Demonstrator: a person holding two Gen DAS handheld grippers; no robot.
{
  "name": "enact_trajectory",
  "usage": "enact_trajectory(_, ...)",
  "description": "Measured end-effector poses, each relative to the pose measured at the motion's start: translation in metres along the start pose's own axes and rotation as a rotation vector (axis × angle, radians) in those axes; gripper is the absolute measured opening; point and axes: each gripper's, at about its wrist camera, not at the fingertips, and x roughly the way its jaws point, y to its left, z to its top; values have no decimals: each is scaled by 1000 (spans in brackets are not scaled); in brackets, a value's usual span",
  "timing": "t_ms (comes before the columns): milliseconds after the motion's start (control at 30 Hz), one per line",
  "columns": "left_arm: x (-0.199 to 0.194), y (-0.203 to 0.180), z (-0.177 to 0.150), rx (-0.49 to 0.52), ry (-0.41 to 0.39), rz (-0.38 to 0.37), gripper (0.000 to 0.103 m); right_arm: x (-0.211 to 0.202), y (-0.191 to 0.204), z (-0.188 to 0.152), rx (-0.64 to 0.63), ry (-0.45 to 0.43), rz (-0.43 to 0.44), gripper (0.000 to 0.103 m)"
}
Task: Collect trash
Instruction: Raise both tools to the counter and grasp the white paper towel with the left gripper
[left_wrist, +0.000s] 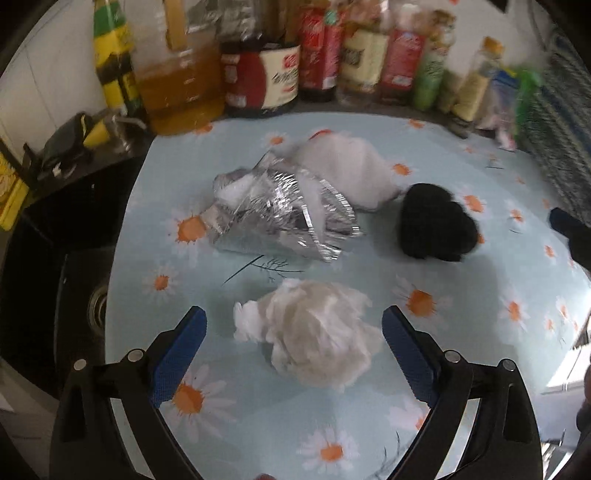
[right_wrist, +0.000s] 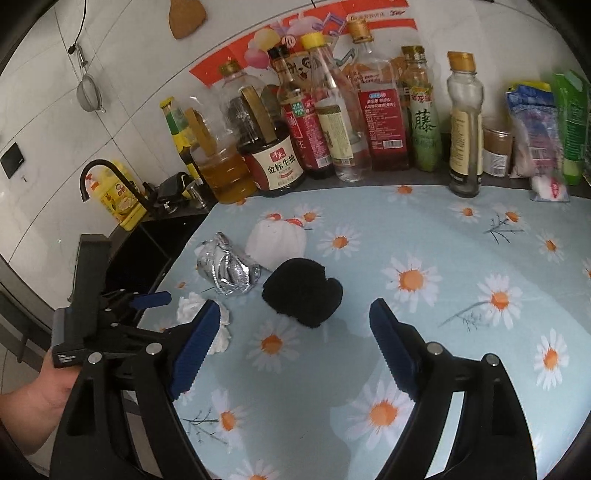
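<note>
We note four bits of trash on the daisy-print worktop (right_wrist: 461, 258): a crumpled white tissue (left_wrist: 310, 336), a foil wrapper (left_wrist: 280, 214), a white wad (left_wrist: 347, 170) and a black fuzzy lump (left_wrist: 436, 225).

Left wrist view: our left gripper (left_wrist: 293, 354) stands wide open, the tissue lying between its blue pads, untouched as far as we can see. The picture is smeared; the bottles (left_wrist: 258, 74) at the back are blurred.

Right wrist view: sharper. Our right gripper (right_wrist: 295, 347) is open and empty, the black lump just ahead of it. Only here do we see the left gripper from outside, held in a hand (right_wrist: 48, 384) over the worktop's sink-side edge, plus a black tap (right_wrist: 107, 177) and a strainer (right_wrist: 88, 92) hung on the tiled wall.
</note>
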Motion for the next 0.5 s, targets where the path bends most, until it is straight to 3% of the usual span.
enact_trajectory(167, 17, -4, 4, -9, 35, 36, 78, 14, -10, 8, -21, 28, 24, 82)
enact_trajectory(233, 22, -5, 4, -19, 51, 29, 62, 19, -13, 10, -26, 37, 34, 82)
enact_trajectory(333, 21, -6, 7, -33, 35, 29, 51, 24, -17, 13, -31, 45, 44, 82)
enact_trajectory(500, 18, -10, 9, -18, 7, 40, 41, 27, -19, 16, -45, 52, 51, 82)
